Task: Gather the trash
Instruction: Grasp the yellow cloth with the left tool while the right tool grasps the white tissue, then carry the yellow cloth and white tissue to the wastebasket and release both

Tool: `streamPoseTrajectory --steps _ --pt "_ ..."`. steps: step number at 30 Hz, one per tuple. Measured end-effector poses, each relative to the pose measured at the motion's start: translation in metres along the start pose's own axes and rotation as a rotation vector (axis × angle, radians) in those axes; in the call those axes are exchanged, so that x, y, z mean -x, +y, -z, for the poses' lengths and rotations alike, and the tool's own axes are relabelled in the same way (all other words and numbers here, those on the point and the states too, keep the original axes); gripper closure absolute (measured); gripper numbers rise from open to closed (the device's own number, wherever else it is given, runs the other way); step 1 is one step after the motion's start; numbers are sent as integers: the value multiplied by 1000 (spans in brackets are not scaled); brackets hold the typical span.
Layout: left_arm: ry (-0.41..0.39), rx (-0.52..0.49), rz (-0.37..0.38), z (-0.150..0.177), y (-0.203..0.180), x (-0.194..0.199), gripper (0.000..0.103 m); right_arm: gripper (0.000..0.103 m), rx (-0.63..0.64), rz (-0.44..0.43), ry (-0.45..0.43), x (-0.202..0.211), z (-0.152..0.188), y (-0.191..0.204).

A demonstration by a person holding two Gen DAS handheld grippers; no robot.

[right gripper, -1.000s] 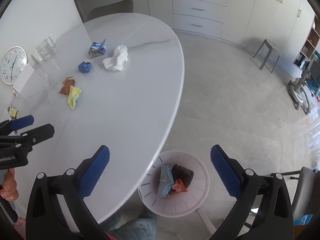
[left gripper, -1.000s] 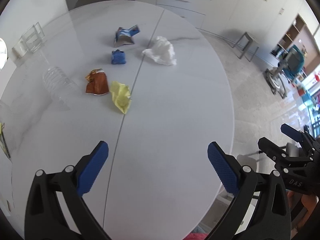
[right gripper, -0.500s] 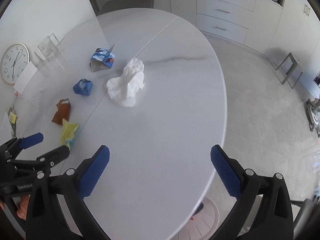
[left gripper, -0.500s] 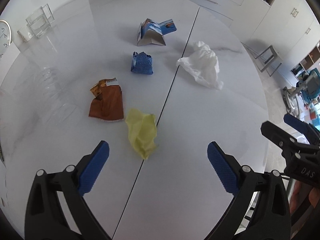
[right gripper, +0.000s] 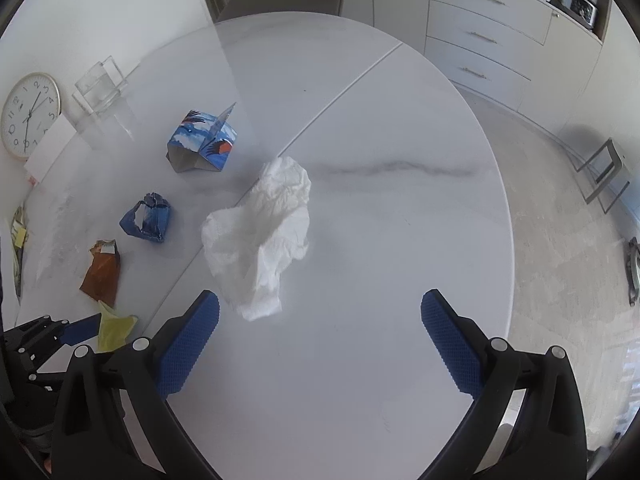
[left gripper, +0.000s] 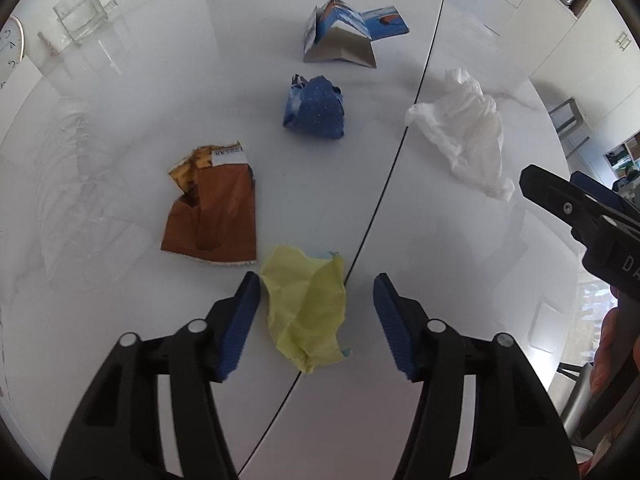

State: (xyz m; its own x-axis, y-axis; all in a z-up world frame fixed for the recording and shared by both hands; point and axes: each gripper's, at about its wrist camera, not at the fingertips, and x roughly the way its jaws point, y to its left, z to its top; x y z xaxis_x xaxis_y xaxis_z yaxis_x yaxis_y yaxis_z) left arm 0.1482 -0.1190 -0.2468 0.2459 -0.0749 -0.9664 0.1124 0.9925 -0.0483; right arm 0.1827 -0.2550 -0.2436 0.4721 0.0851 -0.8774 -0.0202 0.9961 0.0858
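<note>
While left fingers (left gripper: 244,320) straddle yellow paper (left gripper: 308,312) ungripped, right fingers (right gripper: 192,344) spread, brown wrapper (left gripper: 212,212) lettering unreadable.

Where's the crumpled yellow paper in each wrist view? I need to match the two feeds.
Left wrist: yellow paper lies low centre, between the left gripper fingers.
Right wrist: yellow paper sits at lower left, beside the left gripper's tip.
Shared landmark: the brown wrapper just beyond it.
</note>
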Motion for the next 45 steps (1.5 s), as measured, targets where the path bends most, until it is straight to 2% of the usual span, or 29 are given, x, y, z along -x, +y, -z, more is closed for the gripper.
streamPoseTrajectory --steps 3,9,13,15,17,18,20,22,25,33,39,45 --pt "-6 -9 -1 1 -1 1 66 3 36 -8 -15 -3 -3 6" --pt "-6 -9 9 6 4 6 67 3 47 -63 -49 -12 -17 14" --pt "4 -10 15 9 11 8 67 12 60 -75 -27 -29 -30 20" --pt "10 -2 19 5 12 6 67 20 70 -73 -8 -38 -34 24" --pt "15 4 23 -1 13 4 67 41 80 -70 12 -45 -36 31" --pt "15 6 23 -4 11 4 67 46 80 -69 21 -48 -37 33" --pt "11 10 23 -7 13 6 67 70 84 -59 19 -49 -38 37" --pt "8 11 26 -7 12 8 67 82 75 -69 29 -48 -38 38" --pt "5 6 35 -4 13 12 67 86 53 -84 23 -40 -34 38" --pt "-23 -53 69 10 11 35 67 86 6 -71 -10 10 -5 29" --pt "-63 -132 97 31 -8 68 67 86 -58 -29 -36 66 40 13" --pt "-110 -229 125 65 -27 97 67 86 -134 27 -52 120 100 -2"
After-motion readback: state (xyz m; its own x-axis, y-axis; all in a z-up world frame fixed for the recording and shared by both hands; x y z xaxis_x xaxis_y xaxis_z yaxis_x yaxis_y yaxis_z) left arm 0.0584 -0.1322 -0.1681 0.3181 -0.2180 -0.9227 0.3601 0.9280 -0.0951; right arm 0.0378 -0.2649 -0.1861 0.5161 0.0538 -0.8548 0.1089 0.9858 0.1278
